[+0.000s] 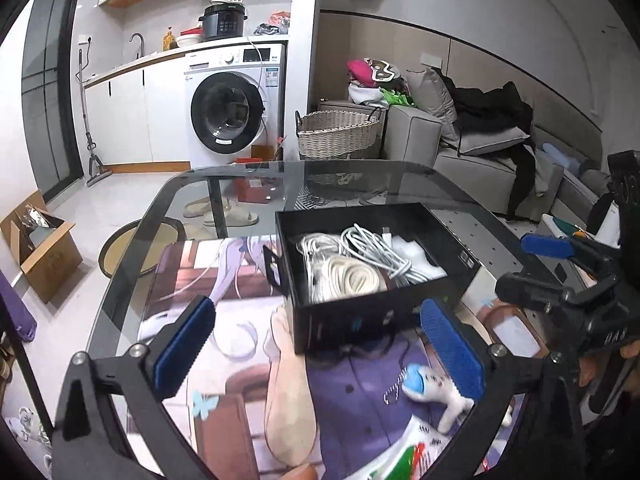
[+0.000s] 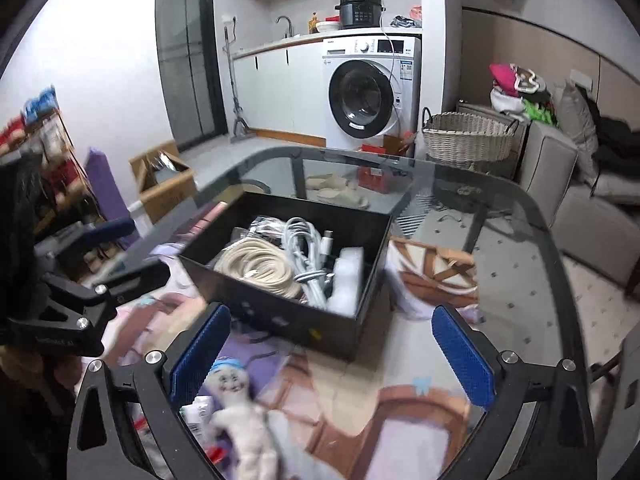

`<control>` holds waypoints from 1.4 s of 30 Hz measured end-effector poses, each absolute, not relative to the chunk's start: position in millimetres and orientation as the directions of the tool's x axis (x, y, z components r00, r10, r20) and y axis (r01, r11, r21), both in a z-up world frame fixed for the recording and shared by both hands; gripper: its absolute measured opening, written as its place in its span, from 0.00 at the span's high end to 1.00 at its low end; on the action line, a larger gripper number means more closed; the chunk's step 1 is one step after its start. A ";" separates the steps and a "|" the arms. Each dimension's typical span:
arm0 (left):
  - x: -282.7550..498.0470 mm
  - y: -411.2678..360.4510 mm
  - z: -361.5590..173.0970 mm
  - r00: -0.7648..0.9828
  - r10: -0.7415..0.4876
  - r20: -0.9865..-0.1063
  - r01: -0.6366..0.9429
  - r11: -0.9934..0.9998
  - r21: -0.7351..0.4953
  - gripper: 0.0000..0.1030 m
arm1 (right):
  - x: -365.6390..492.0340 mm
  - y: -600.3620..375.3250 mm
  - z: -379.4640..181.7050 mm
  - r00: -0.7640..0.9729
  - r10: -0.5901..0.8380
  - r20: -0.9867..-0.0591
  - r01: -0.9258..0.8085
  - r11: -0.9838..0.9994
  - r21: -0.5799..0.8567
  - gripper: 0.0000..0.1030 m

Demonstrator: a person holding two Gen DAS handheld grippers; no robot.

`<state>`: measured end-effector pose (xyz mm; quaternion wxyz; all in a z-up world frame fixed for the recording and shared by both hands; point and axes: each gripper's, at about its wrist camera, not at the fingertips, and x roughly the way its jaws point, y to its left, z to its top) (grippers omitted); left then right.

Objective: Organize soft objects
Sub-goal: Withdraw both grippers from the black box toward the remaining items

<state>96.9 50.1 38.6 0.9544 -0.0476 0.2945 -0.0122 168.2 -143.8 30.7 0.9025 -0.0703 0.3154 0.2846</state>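
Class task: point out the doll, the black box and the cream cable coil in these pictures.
doll [image 2: 230, 380], right wrist view, on its face.
black box [image 2: 280, 316], right wrist view, on its near wall.
cream cable coil [image 2: 256, 266], right wrist view, on its loops.

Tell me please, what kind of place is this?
Most likely a small home apartment, with kitchen and living area in one room: a front-loading washing machine under a counter with a sink faucet, and a grey sofa piled with clothes.

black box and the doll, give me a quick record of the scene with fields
box: black box on the glass table, open top
contents: coiled cream cord, white cables
doll: white doll with blue cap, lying on the printed mat in front of the box
left tool: open, holding nothing
right tool: open, holding nothing
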 end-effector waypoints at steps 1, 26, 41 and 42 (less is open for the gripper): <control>93.1 51.2 35.1 0.830 -0.049 -0.555 -0.010 0.995 -0.103 0.00 | 167.6 -148.7 30.0 0.637 0.484 -0.600 -0.556 0.827 0.078 0.01; 45.9 51.2 9.6 0.798 -0.110 -0.593 0.061 0.993 -0.102 0.00 | 132.6 -147.3 -13.4 0.530 0.460 -0.712 -0.641 0.767 0.018 0.01; 38.4 44.8 -3.3 0.771 -0.114 -0.626 0.068 0.993 -0.097 0.00 | 124.3 -142.7 -35.5 0.494 0.449 -0.744 -0.685 0.729 -0.015 0.01; 39.4 44.5 -4.6 0.767 -0.109 -0.632 0.065 0.994 -0.093 0.00 | 124.7 -141.7 -37.8 0.487 0.450 -0.749 -0.688 0.725 -0.011 0.01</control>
